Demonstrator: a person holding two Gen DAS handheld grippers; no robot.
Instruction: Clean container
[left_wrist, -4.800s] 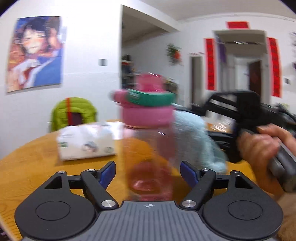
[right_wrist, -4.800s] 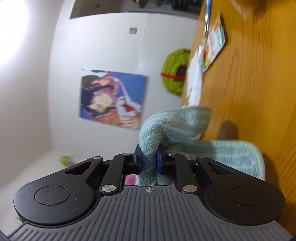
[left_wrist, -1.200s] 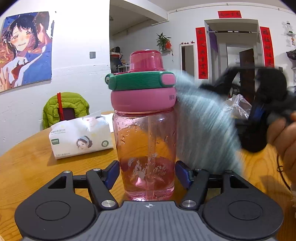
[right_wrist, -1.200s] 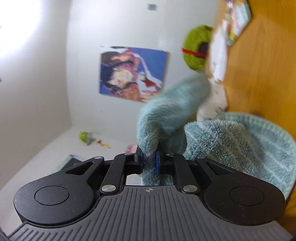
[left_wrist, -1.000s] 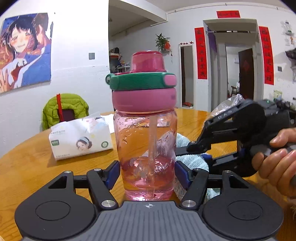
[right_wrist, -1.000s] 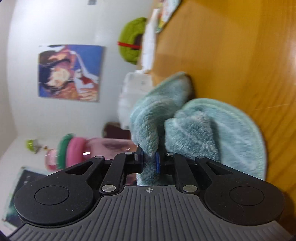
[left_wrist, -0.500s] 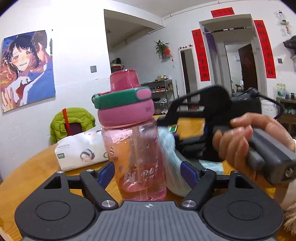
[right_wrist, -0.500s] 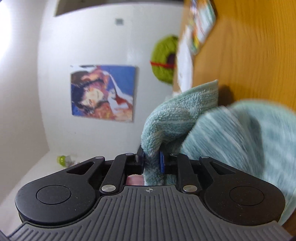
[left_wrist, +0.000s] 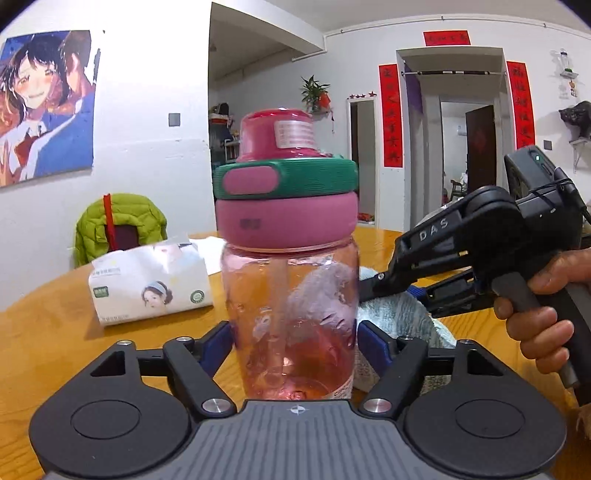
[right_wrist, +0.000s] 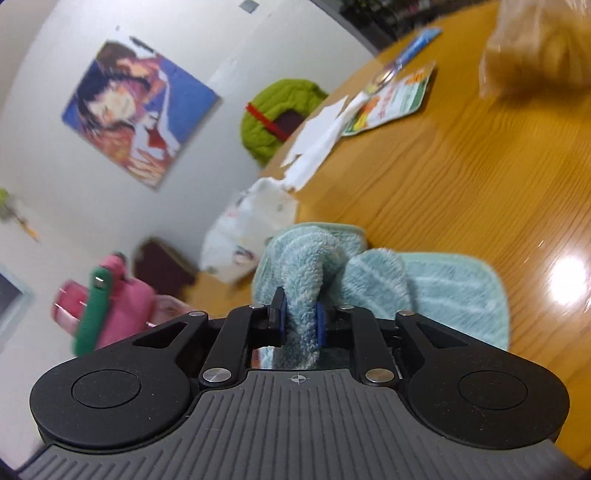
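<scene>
A clear pink water bottle (left_wrist: 291, 317) with a pink and green lid stands upright on the wooden table (left_wrist: 44, 332). My left gripper (left_wrist: 293, 345) is shut on its lower body, blue pads against both sides. My right gripper (right_wrist: 298, 319) is shut on a teal fluffy cloth (right_wrist: 376, 280). In the left wrist view the right gripper (left_wrist: 373, 286) reaches in from the right and the cloth (left_wrist: 395, 314) lies against the bottle's far right side and on the table. The bottle (right_wrist: 107, 306) shows blurred at the lower left of the right wrist view.
A white tissue pack (left_wrist: 151, 284) lies on the table to the left behind the bottle. Papers and a leaflet (right_wrist: 391, 99) lie farther back, with a clear plastic bag (right_wrist: 535, 51). A chair with a green jacket (left_wrist: 118, 225) stands at the table's far edge.
The bottle, tilted half a second ago, now stands upright and has turned in the left gripper. The right gripper has dropped lower, bringing the cloth down beside the bottle's base.
</scene>
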